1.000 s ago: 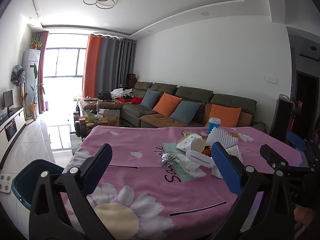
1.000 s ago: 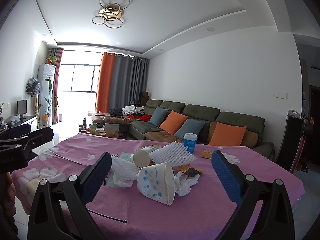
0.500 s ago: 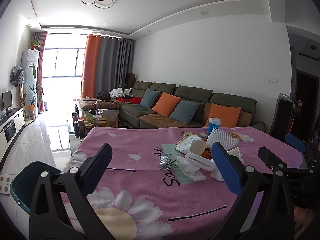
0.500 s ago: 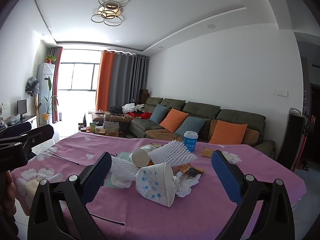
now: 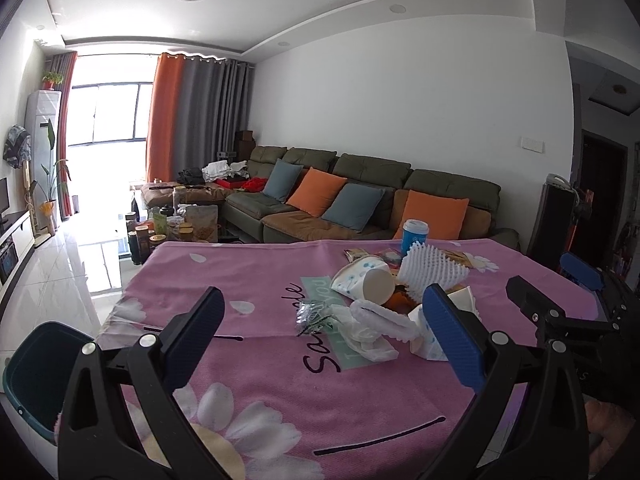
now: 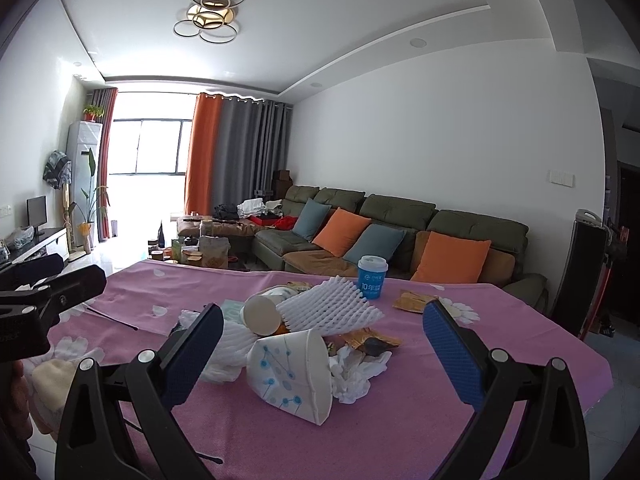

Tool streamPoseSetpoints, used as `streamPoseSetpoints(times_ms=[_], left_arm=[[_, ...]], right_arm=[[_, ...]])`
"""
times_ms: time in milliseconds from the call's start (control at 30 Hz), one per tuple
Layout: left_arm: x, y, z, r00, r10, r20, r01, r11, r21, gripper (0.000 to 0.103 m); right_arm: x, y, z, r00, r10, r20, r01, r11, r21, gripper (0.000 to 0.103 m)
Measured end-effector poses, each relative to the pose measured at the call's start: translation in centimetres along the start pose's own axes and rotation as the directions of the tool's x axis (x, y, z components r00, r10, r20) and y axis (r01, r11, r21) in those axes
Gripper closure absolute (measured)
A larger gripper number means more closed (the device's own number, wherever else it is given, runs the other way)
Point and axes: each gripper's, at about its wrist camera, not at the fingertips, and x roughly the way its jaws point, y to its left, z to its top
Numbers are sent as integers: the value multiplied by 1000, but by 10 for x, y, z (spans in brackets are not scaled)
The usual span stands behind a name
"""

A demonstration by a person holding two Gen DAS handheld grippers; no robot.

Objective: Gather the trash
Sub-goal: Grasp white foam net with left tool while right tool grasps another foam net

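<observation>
A pile of trash lies on the pink flowered tablecloth (image 5: 248,276): white paper cups on their sides (image 6: 294,374) (image 5: 366,284), white foam fruit netting (image 6: 332,310) (image 5: 430,272), crumpled tissue (image 6: 356,370) (image 5: 366,334), a silver wrapper (image 5: 310,314) and brown wrappers (image 6: 412,302). A blue lidded cup (image 6: 372,282) stands upright behind the pile. My left gripper (image 5: 324,336) is open and empty, short of the pile. My right gripper (image 6: 320,354) is open and empty, its jaws either side of the nearest paper cup. A dark teal bin (image 5: 34,376) stands on the floor at the table's left.
A green sofa (image 6: 400,220) with orange and blue cushions runs behind the table. A low table with jars and bottles (image 5: 172,228) stands near the window. A black heater (image 6: 580,272) stands at the right. The table's right edge (image 6: 600,384) is close.
Both grippers have moved a little closer to the trash pile and stayed open. The trash has not moved.
</observation>
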Motion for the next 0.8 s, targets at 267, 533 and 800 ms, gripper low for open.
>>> streamPoseSetpoints(times_ms=[267, 533, 800], left_arm=[[53, -16, -4, 983, -124, -135, 116, 991, -61, 6], [116, -19, -16, 944, -191, -270, 142, 971, -191, 6], [153, -17, -27, 920, -230, -316, 143, 950, -276, 7]], right_arm=[[24, -24, 8, 998, -56, -13, 56, 998, -28, 7], [57, -39, 11, 997, -49, -58, 46, 997, -65, 7], [97, -43, 16, 992, -2, -126, -9, 996, -88, 7]])
